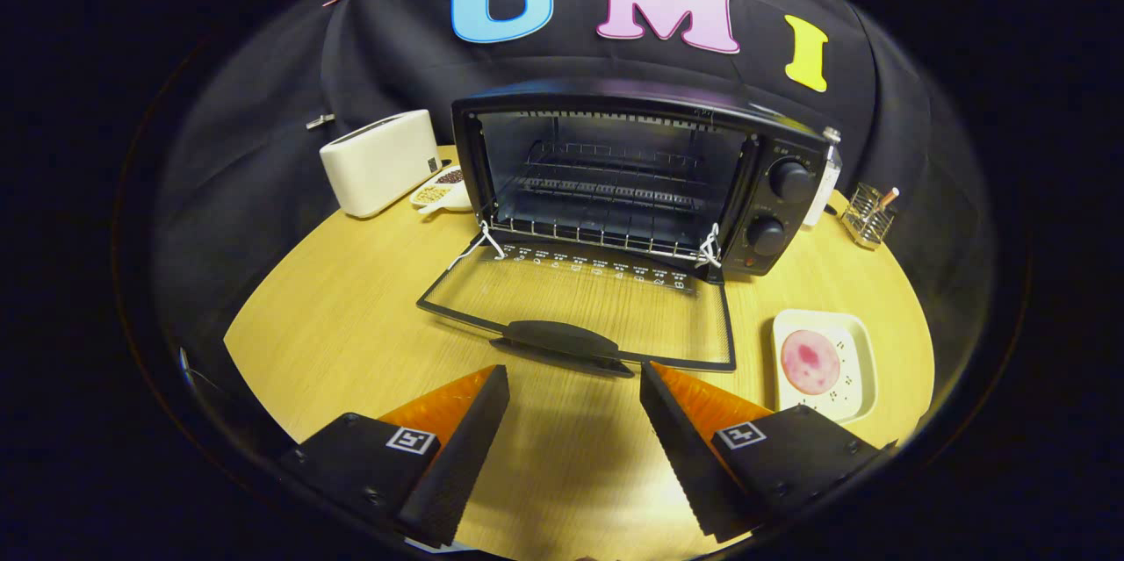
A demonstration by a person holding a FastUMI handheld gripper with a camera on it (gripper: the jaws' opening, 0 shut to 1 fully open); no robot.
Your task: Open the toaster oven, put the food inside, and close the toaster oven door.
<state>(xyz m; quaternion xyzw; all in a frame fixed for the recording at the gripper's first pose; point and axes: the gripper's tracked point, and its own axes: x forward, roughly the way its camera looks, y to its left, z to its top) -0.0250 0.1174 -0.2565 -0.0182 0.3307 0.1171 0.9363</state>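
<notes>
A black toaster oven (632,166) stands at the back of the round wooden table. Its glass door (588,306) lies folded down flat on the tabletop, with the dark handle (562,340) at its near edge. A wire rack (606,183) shows inside the bare cavity. The food, a round pink slice (810,362), rests on a small pale square plate (856,341) right of the door. My gripper (572,381) is open, its fingers spread wide just short of the door handle, nothing between them.
A white pop-up toaster (382,161) stands left of the oven, with a small dish of grains (442,188) beside it. A wire holder (868,214) and a white bottle (824,179) sit right of the oven. The table edge (263,306) curves near.
</notes>
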